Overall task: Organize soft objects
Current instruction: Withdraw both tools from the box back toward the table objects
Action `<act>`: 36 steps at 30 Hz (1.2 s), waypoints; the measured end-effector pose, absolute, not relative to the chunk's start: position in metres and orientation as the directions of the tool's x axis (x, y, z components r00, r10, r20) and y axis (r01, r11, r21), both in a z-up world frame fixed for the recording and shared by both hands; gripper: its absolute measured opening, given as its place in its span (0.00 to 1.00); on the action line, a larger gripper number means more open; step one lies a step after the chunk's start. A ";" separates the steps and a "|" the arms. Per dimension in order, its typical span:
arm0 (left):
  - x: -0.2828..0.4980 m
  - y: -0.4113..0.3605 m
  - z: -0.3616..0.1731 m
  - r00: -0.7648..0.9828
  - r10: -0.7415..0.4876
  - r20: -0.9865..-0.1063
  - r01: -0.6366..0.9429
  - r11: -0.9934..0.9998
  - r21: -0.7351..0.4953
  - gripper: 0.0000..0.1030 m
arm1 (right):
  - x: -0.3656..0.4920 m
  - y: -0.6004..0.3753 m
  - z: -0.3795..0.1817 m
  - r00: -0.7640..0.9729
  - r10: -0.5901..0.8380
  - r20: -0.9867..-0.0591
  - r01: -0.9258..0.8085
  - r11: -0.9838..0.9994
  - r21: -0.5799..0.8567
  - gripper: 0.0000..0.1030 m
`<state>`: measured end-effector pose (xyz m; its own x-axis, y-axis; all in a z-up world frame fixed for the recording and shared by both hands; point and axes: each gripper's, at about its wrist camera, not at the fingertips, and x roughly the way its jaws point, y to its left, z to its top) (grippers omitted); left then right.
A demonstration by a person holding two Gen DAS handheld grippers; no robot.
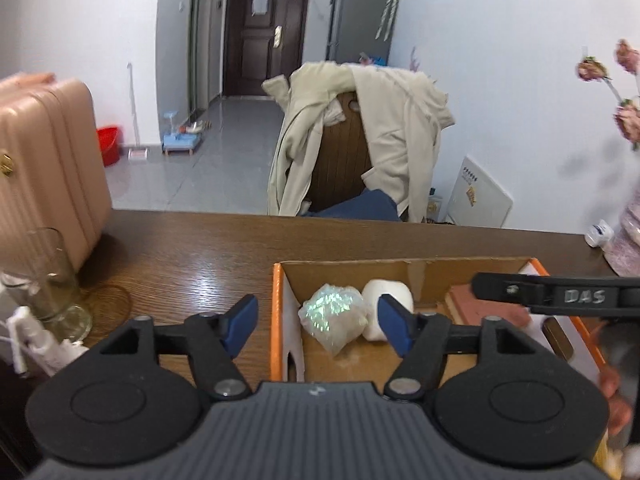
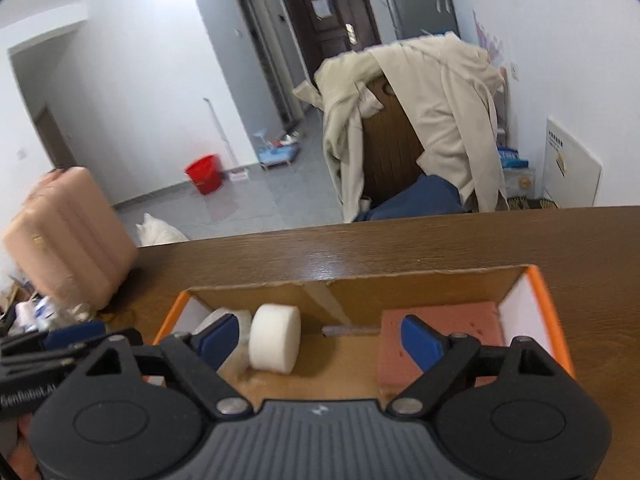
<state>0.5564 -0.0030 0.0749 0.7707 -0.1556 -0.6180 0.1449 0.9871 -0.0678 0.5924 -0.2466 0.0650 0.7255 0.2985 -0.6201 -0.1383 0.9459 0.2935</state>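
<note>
Box: the orange-edged cardboard box (image 2: 538, 292) stood on the wooden surface (image 1: 192, 256), near its far edge.
Inside it: a shiny wrapped bundle (image 1: 332, 316), a white foam cylinder (image 2: 275, 338) and a reddish sponge block (image 2: 444, 320).
Left tongs (image 1: 318, 330): spread, holding nothing.
Right tongs (image 2: 320, 340): spread, empty.
Progress: three soft things were already in the box; no others showed outside, so the task seemed nearly finished.

Both wrist views close above shared box (image 1: 404, 268), facing door (image 2: 332, 28)

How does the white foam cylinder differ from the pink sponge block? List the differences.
The white foam cylinder is round and stands on its curved edge; the pink sponge block is rectangular and lies flat. The cylinder sits left, the block right. Both rest inside the cardboard box.
</note>
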 end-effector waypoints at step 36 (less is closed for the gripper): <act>0.149 0.020 0.058 0.922 -0.021 -0.386 0.048 0.997 0.060 0.99 | 0.161 -0.248 0.049 0.865 0.284 -0.413 -0.267 0.958 0.101 0.99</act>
